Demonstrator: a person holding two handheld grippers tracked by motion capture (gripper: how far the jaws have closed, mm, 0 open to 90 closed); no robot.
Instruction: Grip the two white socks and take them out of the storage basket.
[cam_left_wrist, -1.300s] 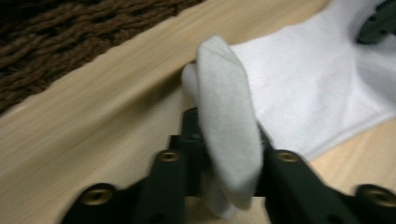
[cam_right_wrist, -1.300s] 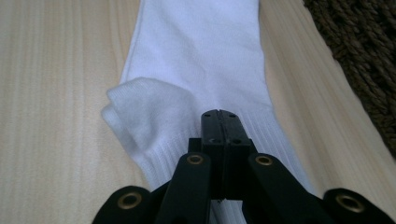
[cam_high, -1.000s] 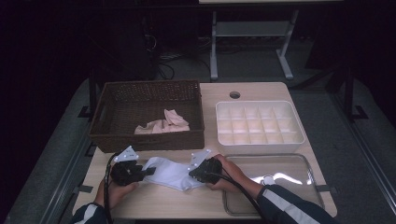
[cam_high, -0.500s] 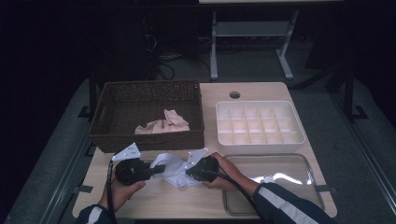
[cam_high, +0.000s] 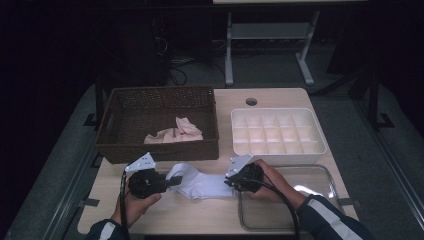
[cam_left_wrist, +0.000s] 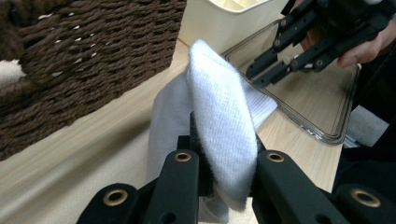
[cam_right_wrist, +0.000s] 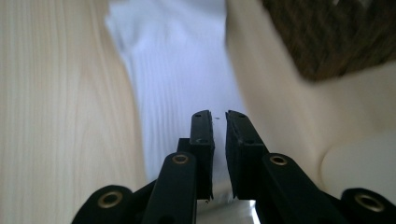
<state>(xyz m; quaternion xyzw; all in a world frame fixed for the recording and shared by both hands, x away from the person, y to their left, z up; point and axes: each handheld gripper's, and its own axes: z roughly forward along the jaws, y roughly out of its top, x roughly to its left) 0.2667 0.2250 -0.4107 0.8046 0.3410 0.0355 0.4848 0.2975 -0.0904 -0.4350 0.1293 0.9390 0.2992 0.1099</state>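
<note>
White sock pinched in left hand-held gripper.

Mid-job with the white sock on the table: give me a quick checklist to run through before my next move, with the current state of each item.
1. Left gripper clamped on the white sock: ok, fabric is pinched between its jaws.
2. Right gripper free of the sock: ok, its jaws have just been opening, a narrow gap with nothing between them.
3. Sock lying flat: not ok, the left end is lifted and folded.
4. White divided box ready to take it: ok, its cells look empty.
5. Wicker basket contents: a pink cloth lies inside.
6. Clear tray under the right hand: contents, cannot tell.
</note>
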